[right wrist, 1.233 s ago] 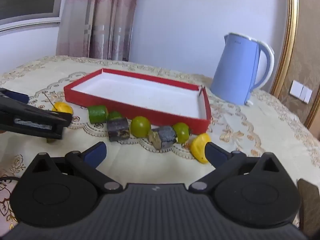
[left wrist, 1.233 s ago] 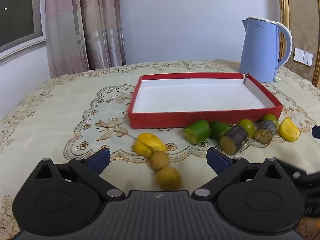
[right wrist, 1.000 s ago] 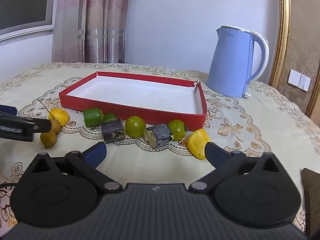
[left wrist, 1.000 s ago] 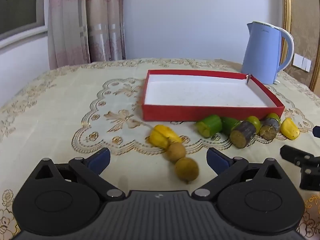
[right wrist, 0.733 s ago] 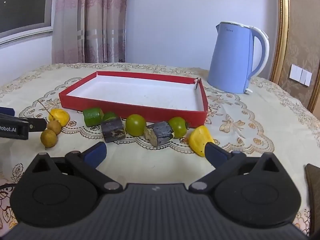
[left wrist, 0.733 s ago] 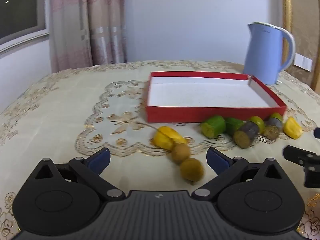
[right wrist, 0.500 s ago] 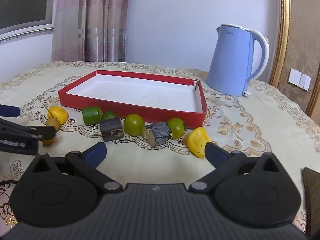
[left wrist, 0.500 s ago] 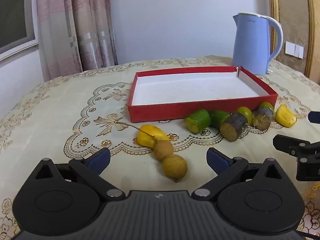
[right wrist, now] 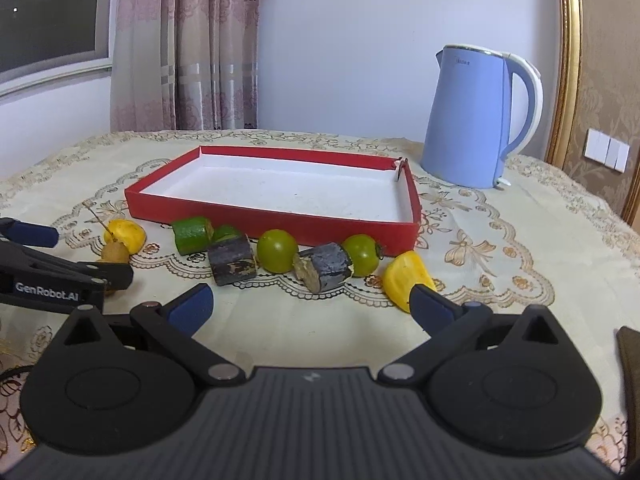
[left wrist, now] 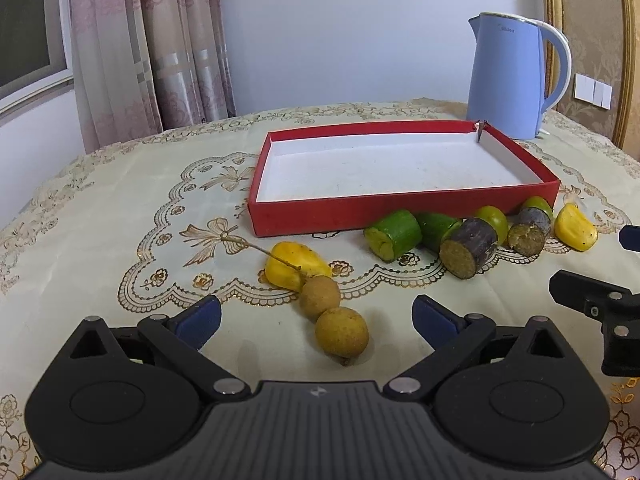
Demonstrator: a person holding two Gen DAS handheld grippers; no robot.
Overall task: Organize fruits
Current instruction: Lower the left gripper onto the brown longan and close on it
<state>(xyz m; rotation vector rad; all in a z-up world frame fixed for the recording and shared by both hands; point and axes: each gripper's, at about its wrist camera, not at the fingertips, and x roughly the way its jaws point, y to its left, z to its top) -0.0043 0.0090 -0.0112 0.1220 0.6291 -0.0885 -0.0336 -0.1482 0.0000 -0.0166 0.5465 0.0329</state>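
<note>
Left gripper spread wide at lower frame, two longans between its tips, likely our first pick. Right gripper also spread, holding nothing. Mid-frame we see cut fruit pieces lined along the near wall of the red tray, which is empty. Kettle upper right.

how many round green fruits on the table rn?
2. One green fruit sits between the two dark cane pieces; the other right of them, both by the red tray front wall. Others may be hidden.
</note>
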